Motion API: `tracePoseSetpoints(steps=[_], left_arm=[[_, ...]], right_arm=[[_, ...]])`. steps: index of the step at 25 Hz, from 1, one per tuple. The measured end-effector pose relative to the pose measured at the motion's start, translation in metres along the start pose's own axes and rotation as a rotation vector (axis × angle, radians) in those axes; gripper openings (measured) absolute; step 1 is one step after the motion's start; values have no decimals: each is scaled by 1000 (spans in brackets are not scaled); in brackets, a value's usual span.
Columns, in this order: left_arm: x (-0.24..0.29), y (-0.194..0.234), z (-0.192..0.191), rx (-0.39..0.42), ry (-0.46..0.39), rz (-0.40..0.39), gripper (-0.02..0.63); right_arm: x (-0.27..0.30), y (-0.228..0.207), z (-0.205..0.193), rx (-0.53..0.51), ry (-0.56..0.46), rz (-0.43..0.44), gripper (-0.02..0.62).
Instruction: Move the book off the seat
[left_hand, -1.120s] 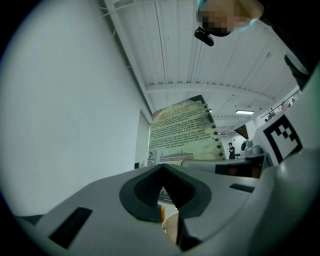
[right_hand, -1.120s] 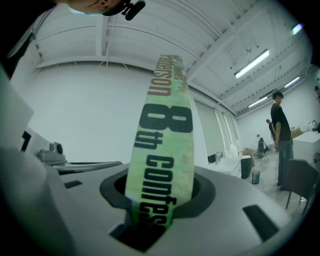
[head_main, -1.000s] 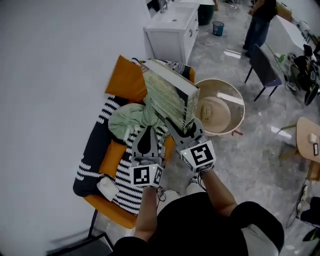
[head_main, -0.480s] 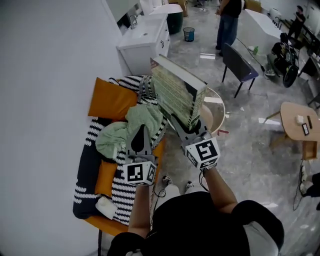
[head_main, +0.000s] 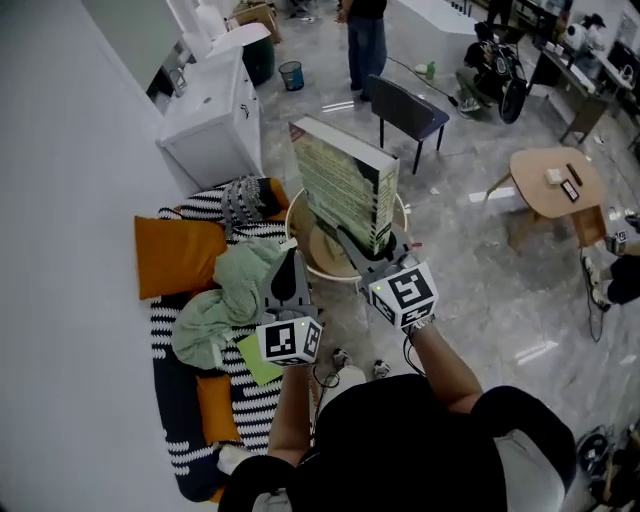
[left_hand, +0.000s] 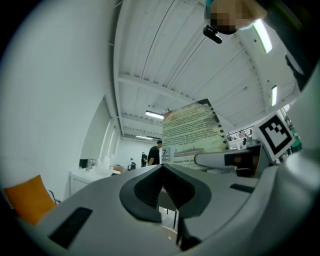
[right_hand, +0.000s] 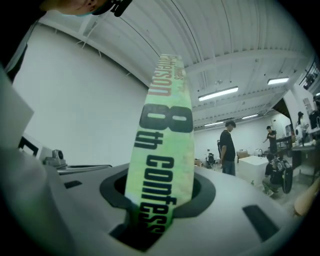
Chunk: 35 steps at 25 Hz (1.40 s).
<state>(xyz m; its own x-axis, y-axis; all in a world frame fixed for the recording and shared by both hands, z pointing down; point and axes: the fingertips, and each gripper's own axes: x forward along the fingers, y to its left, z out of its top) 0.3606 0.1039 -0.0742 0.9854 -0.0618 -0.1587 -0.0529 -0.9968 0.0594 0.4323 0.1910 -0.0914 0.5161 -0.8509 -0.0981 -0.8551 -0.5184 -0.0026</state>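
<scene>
The right gripper (head_main: 365, 250) fingers are clamping the thick green paperback book (head_main: 340, 185) upright, clearing the striped seat (head_main: 165, 320) at eight o'clock; the left gripper (head_main: 290, 275) fingers are sitting together, empty

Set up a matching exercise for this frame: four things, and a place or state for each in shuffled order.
1 book
2 left gripper
3 green cloth
4 round tub

A crumpled on the striped seat
B on the floor beside the seat
C clamped upright in the right gripper
D jaws together, nothing between them

Pairs: 1-C, 2-D, 3-A, 4-B
</scene>
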Motion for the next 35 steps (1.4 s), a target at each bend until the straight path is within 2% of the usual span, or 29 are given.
tracePoseSetpoints(steps=[6,14,19,27,30,35], left_arm=[[49,-13,-6,-30,-1,-168,9],[87,-14,-12,-88,12,-319,9],[101,-21,-19,-104,30,-398,9],[101,-18,-23,-96,34,-494,9],[106,-14,-25,-100,35,-496,9],[110,-15,-39,-97,61,-474,9]], right_arm=[[7,-30,-5,-53,44,-137,173],[18,-47,-17,-55,101,-286,173],[18,-56,-19,-47,102,-358,173],[18,-53,-23,-46,109,-451,173],[24,-57,-25,-29,90,-460,173],[25,-68,-42,-8,118,-431,173]])
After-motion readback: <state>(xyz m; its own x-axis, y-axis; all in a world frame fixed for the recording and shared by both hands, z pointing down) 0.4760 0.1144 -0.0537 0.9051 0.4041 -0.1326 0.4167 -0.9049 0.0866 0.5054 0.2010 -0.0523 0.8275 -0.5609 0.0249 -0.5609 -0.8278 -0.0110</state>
